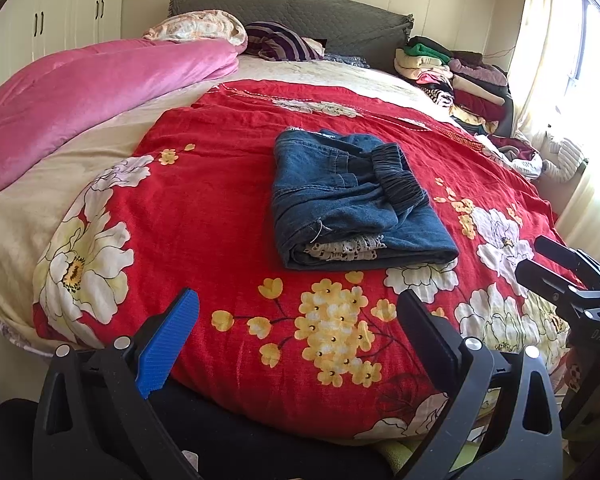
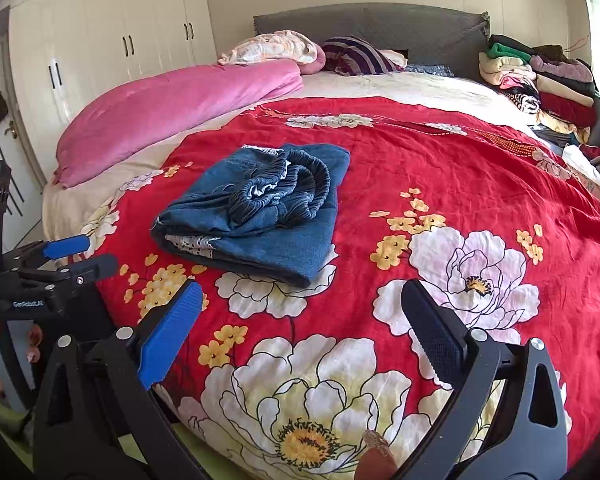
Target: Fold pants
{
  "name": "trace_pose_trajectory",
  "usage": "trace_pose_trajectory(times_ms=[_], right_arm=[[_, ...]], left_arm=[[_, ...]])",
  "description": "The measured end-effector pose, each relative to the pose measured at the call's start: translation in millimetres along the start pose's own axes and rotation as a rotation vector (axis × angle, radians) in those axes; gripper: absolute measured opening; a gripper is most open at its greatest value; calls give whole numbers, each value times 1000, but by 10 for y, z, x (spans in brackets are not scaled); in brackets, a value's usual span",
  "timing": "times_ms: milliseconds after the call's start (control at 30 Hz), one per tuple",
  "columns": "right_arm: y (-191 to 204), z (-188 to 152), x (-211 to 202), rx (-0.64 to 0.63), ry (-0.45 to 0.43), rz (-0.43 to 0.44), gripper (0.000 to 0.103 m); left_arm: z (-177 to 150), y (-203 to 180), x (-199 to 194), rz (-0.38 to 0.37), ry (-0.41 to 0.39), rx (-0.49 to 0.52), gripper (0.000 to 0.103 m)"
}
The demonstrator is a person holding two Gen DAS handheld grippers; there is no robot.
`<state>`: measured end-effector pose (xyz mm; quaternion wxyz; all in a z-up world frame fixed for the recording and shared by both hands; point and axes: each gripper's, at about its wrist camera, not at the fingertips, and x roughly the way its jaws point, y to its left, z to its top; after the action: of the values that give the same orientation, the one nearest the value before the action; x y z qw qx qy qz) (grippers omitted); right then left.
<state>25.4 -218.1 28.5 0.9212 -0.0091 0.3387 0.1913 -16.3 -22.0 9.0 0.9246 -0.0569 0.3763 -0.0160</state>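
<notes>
A folded pair of dark blue denim pants (image 1: 360,204) lies on a red bedspread printed with large white and yellow flowers (image 1: 204,208), at the centre of the left wrist frame and left of centre in the right wrist frame. The bundle is roughly square, its gathered elastic waistband (image 1: 398,176) lying on top and a strip of white lace (image 1: 344,250) showing at the near folded edge. The left gripper (image 1: 298,320) sits at the bottom of its own frame with fingers spread wide, released and holding nothing, above the yellow blossoms near the bed's edge and apart from the pants. The right gripper (image 2: 302,312) is likewise wide apart and empty at the bottom of its frame, over a large white flower. In the upper left of both frames a pink velvety quilt (image 1: 100,92) is bunched along the bed, with a grey padded headboard (image 1: 300,16) beyond. A stack of folded clothes (image 1: 452,76) occupies the upper right, and white wardrobe doors (image 2: 112,44) stand at the upper left of the right wrist view.
</notes>
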Motion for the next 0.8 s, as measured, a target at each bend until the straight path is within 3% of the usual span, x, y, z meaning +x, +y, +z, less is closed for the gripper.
trace_pose_trajectory(times_ms=[800], right_arm=[[-8, -10, 2, 5, 2, -7, 94]], left_arm=[[0, 25, 2, 7, 3, -4, 99]])
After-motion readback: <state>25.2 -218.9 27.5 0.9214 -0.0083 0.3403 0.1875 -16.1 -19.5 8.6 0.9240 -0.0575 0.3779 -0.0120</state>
